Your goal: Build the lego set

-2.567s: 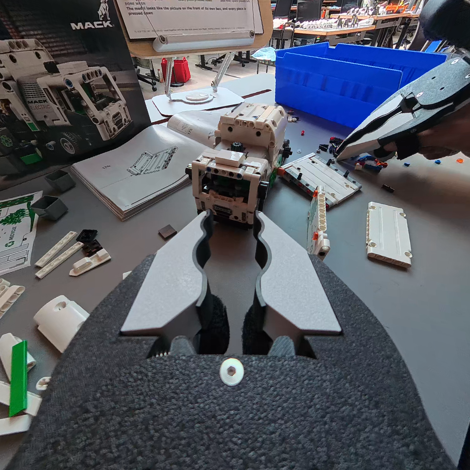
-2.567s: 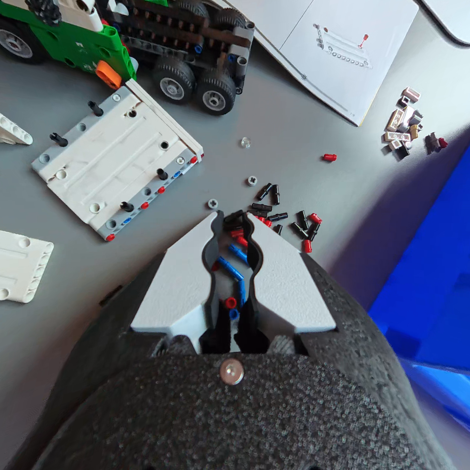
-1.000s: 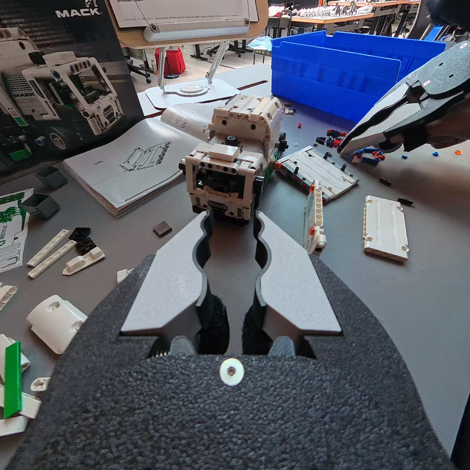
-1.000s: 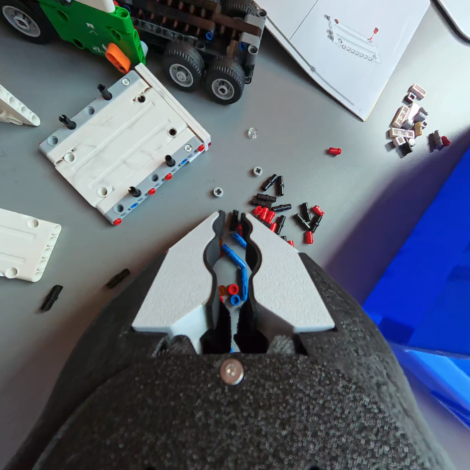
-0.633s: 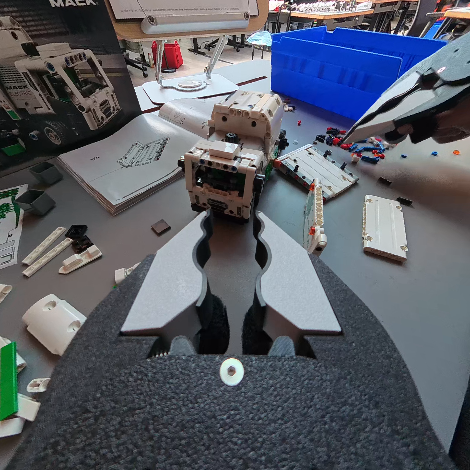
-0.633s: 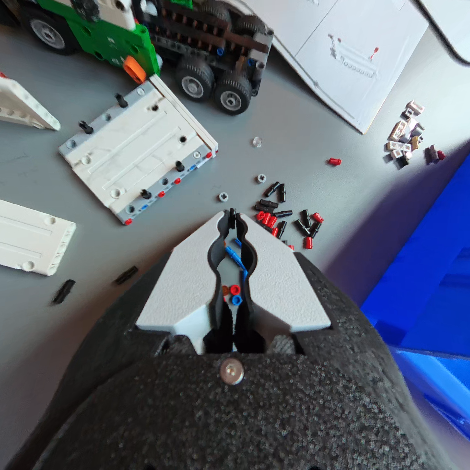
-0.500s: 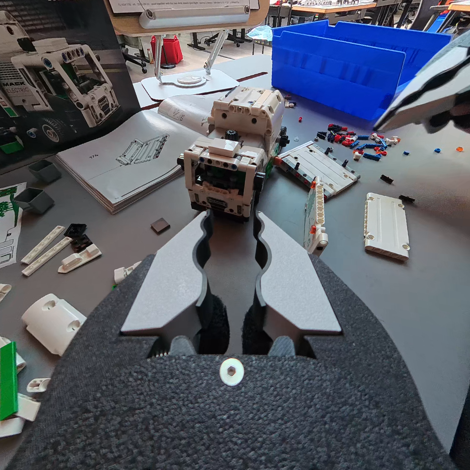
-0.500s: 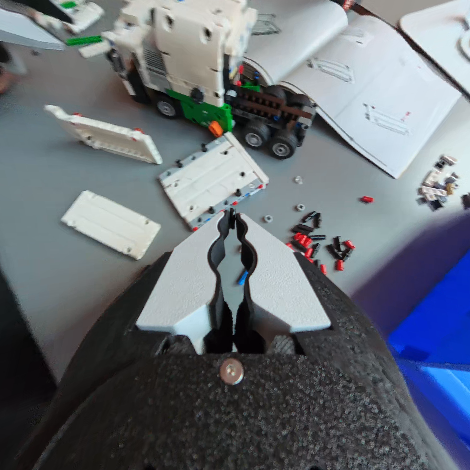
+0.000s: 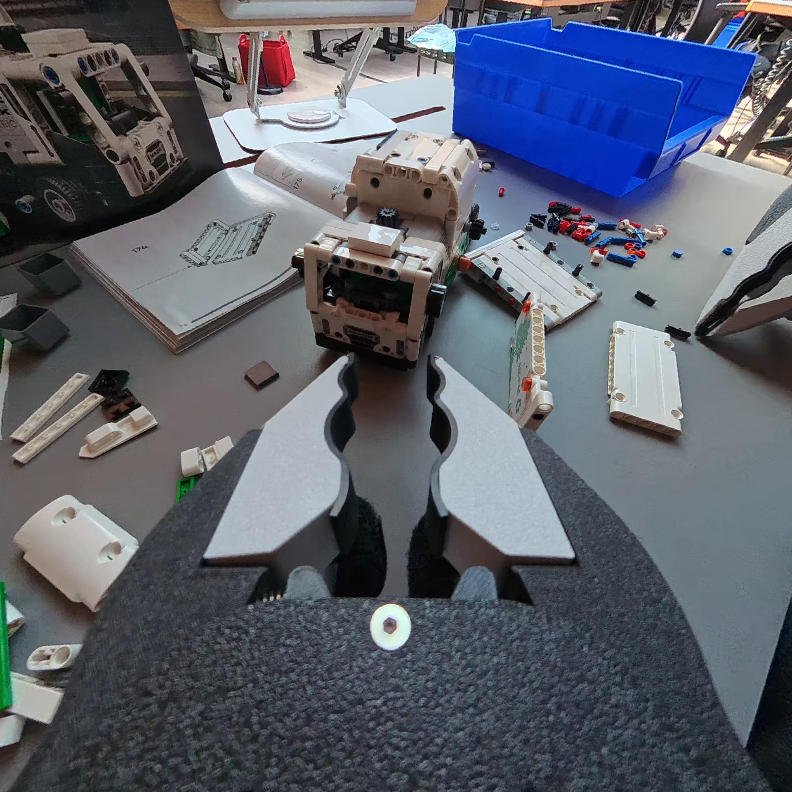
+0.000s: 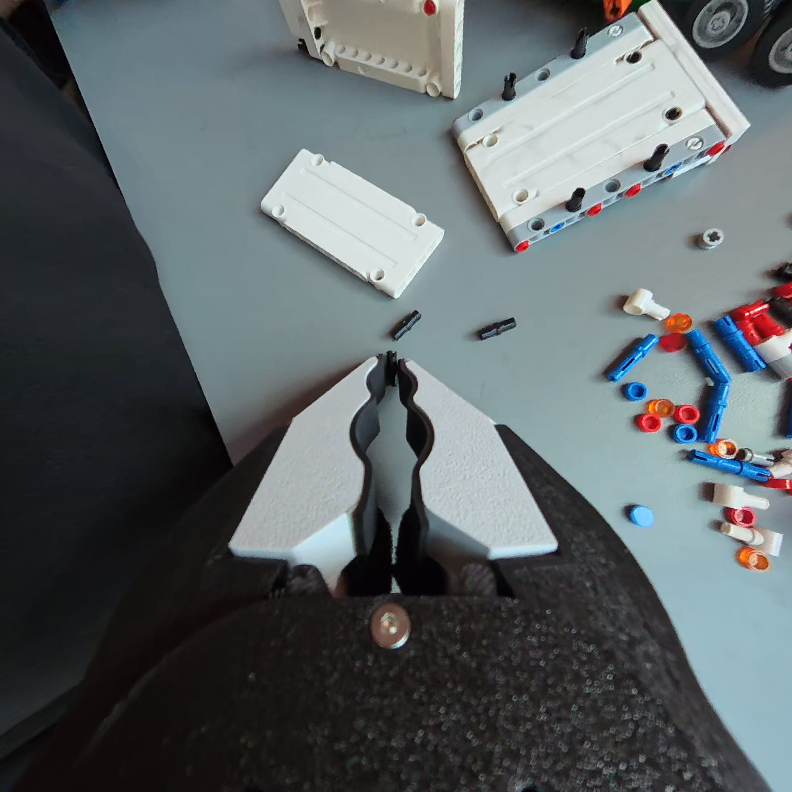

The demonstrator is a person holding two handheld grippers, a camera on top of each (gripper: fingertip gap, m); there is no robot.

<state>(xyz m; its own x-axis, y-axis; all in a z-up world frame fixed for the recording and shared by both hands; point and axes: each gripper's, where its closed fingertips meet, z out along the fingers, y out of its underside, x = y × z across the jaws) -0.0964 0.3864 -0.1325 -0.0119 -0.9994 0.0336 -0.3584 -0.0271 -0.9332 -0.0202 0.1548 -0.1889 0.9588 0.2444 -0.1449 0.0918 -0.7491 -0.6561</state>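
Right wrist view shows the right tool [image 10: 391, 364] with its two tips nearly together, pinching a tiny black plastic peg [image 10: 390, 367] that stands up between them. The peg is off the grey desk [image 10: 214, 128], held just above it. Right in front of the tips lie two more small black pegs [image 10: 406, 324] [image 10: 497, 329], flat on the desk and not touching the tool. A little farther ahead is a flat white ribbed panel [image 10: 351, 223]. Ahead and to the right of the tool sits a bigger white and grey plate with black pegs sticking up [image 10: 595, 128]. Off to the right is a heap of little blue, red and orange bits [image 10: 707, 385].

The left tool [image 9: 390, 373] is about half open with nothing in it. It hangs over the desk, and the nose of a white toy truck made of bricks [image 9: 381, 274] is just past its tips, not touched. A white panel with orange studs [image 9: 529, 364] stands on edge to its right. An open paper booklet [image 9: 193, 265] lies ahead to the left, and a big blue plastic bin [image 9: 578, 107] is far ahead to the right.

It looks like the peg has just been picked up. It is so small that it could slip or tip, so the pinch needs to be kept firm.
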